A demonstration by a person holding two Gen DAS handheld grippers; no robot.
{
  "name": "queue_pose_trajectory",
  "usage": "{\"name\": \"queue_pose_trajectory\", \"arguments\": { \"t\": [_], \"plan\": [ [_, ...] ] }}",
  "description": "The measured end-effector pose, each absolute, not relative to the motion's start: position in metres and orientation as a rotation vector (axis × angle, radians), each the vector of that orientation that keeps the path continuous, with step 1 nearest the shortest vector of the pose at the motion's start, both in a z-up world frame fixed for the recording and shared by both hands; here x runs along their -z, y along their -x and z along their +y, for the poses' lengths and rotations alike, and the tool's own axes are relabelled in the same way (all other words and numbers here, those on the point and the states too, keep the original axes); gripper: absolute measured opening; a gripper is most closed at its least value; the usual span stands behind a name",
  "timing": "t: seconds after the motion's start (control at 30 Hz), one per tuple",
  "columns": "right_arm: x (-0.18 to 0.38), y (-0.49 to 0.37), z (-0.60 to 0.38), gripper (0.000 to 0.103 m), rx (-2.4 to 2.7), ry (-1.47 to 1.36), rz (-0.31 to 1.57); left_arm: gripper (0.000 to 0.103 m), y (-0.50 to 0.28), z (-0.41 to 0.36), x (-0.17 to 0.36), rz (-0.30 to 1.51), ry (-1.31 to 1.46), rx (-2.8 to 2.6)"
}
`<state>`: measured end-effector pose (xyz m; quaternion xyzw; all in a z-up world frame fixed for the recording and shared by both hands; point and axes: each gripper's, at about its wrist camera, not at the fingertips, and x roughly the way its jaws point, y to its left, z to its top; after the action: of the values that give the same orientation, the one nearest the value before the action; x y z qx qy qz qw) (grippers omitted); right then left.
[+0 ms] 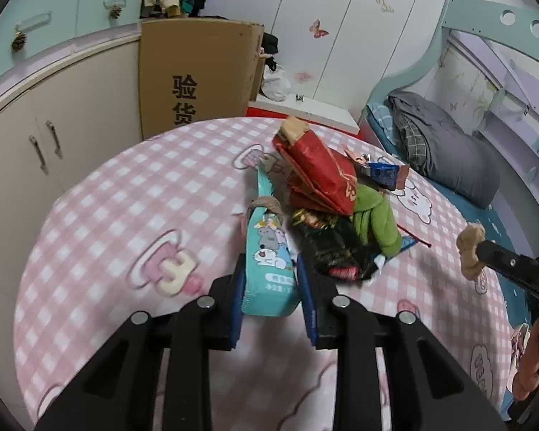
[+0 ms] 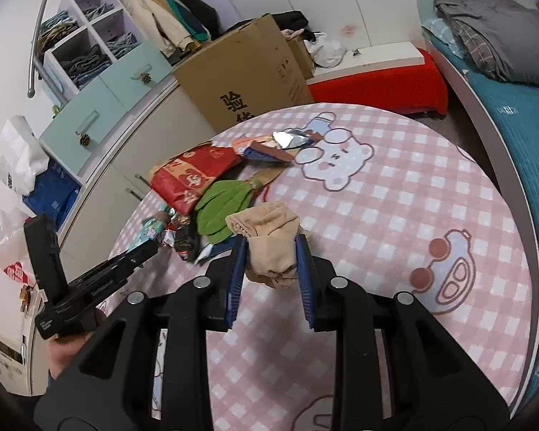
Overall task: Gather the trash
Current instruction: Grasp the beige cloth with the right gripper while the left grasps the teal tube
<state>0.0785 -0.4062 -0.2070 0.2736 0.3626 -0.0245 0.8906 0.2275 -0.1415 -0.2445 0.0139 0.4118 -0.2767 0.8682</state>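
Observation:
A trash pile lies on the round table with the pink checked cloth (image 1: 107, 215): a red paper bag (image 1: 319, 172), a green cloth (image 1: 373, 215), a black wrapper (image 1: 334, 248) and blue wrappers (image 1: 384, 172). My left gripper (image 1: 269, 269) is shut on a teal tissue pack (image 1: 269, 262) at the pile's near edge. My right gripper (image 2: 269, 255) is shut on a beige sock (image 2: 269, 240) and holds it above the cloth (image 2: 395, 215), right of the pile (image 2: 215, 186). The sock also shows at the right of the left wrist view (image 1: 470, 248).
A tall cardboard box (image 1: 197, 72) stands behind the table beside beige cabinets (image 1: 54, 115). A bed with a grey blanket (image 1: 449, 151) lies to the right. A red bench (image 2: 377, 86) with a white top stands behind the table.

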Motion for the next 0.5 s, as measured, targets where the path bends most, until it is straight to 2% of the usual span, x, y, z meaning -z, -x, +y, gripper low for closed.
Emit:
{"name": "queue_pose_trajectory", "arguments": {
  "t": [0.17, 0.23, 0.27, 0.3, 0.43, 0.47, 0.5],
  "plan": [
    [0.203, -0.079, -0.387, 0.028, 0.020, -0.546, 0.761, 0.028, -0.205, -0.113, 0.247, 0.884, -0.051, 0.549],
    [0.203, -0.080, -0.379, 0.028, 0.011, -0.542, 0.768, 0.043, -0.203, -0.108, 0.254, 0.900, -0.091, 0.538],
    [0.204, -0.080, -0.375, 0.028, 0.007, -0.540, 0.772, 0.060, -0.204, -0.105, 0.255, 0.895, -0.102, 0.525],
    [0.203, -0.081, -0.373, 0.028, 0.004, -0.538, 0.774, 0.065, -0.206, -0.103, 0.254, 0.883, -0.102, 0.515],
    [0.198, -0.079, -0.364, 0.028, -0.004, -0.523, 0.775, 0.064, -0.229, -0.102, 0.258, 0.908, -0.088, 0.529],
    [0.196, -0.079, -0.363, 0.028, -0.002, -0.518, 0.773, 0.058, -0.231, -0.102, 0.258, 0.904, -0.085, 0.534],
    [0.195, -0.078, -0.362, 0.028, 0.000, -0.516, 0.771, 0.044, -0.234, -0.103, 0.259, 0.908, -0.090, 0.544]
  ]
}}
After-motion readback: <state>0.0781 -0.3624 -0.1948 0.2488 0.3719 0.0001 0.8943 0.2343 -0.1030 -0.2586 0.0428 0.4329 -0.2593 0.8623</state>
